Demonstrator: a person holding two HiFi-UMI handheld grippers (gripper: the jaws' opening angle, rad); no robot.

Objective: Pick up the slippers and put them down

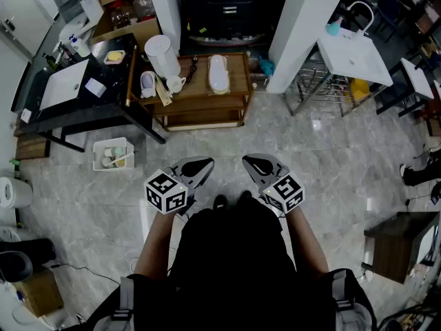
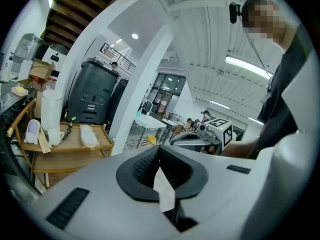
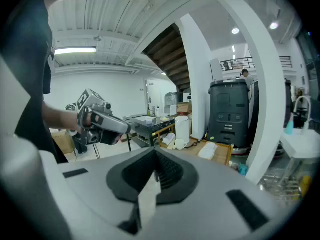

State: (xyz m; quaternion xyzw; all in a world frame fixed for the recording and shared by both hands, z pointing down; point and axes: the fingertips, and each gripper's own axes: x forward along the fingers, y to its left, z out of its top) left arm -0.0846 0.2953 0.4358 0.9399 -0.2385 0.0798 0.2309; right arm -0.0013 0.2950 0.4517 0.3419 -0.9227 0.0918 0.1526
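Now | slipper (image 1: 218,73) on table (image 1: 200,94) | well ahead of left hand-held gripper (image 1: 207,163)

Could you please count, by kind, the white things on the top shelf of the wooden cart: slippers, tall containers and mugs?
slippers: 2
tall container: 1
mug: 1
total: 4

I see a black top (image 1: 227,261) with grey straps (image 1: 122,301) at its shoulders. Ahead of that top, the left tongs (image 1: 205,163) and right tongs (image 1: 248,161) have smooth pale grey shells that taper to dark tips. Each carries a white cube (image 1: 166,192) printed with black square markers, at the end nearest the top. The pads (image 2: 145,166) are black and ribbed, and a black grooved strip (image 2: 70,207) is set into the shell. Black shoe tips (image 1: 220,202) show just beyond the top.
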